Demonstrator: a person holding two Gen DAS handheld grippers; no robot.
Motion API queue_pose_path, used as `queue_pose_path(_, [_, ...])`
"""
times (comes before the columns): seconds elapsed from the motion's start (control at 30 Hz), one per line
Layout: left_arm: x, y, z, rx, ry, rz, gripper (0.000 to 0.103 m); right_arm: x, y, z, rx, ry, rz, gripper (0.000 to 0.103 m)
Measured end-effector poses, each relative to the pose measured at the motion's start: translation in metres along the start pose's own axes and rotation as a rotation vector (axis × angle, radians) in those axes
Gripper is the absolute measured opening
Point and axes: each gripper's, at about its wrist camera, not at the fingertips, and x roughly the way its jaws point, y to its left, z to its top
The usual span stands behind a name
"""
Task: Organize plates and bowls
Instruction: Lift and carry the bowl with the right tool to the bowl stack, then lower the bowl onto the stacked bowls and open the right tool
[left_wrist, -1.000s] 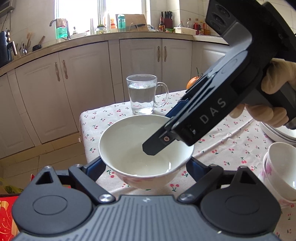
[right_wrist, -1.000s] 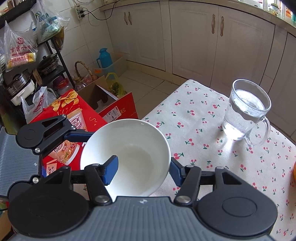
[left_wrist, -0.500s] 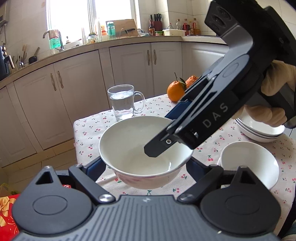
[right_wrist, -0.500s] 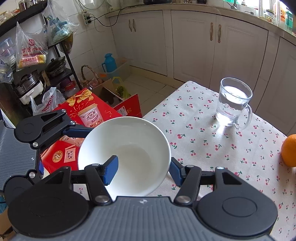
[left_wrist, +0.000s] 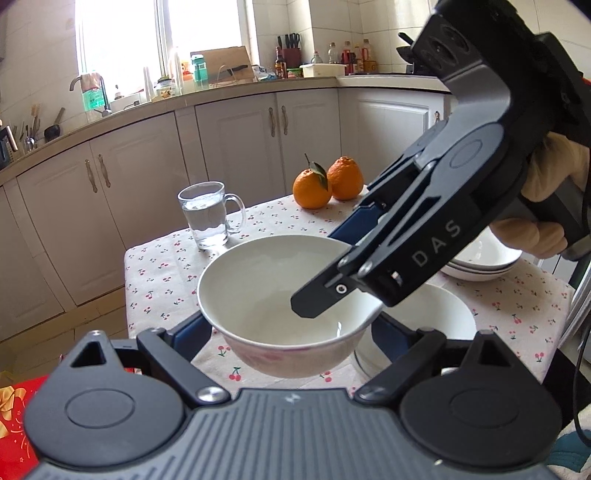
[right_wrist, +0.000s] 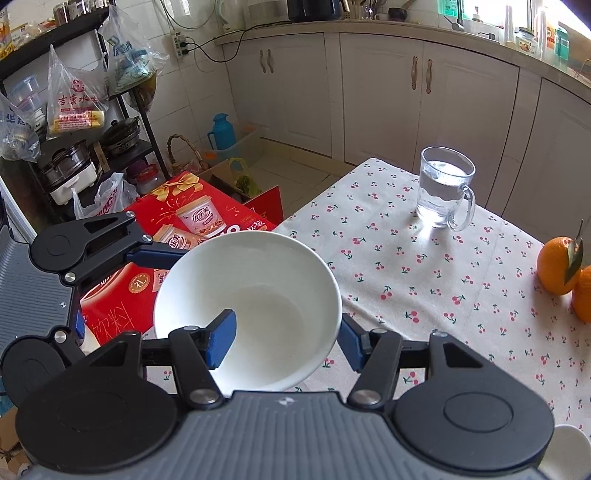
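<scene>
While glossy and round, white bowl (right_wrist: 258, 291) sits pinched by right hand-held gripper (right_wrist: 286, 341).

I read "DAS" in pale letters on the side of the black right gripper (left_wrist: 364, 258). The clear plastic bag (right_wrist: 75, 107) hanging from the black shelf rack carries red characters "吉康水". The red gift carton (right_wrist: 147, 273) on the floor shows "饮料".
</scene>
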Motion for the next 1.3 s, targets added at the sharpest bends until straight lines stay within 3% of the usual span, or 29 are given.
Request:
queue_pose_path(0.57, [0.007,-0.049,0.002,0.003,-0.006,-0.110,0.093,-0.049,-0.013,-0.050,0.063,-0.018,-0.069,0.065])
queue_pose_path(1.3, [0.027,-0.060,-0.009,-0.022,0.062,-0.165,0.093,-0.037,-0.025,-0.078,0.115,0.032,-0.080,0.065])
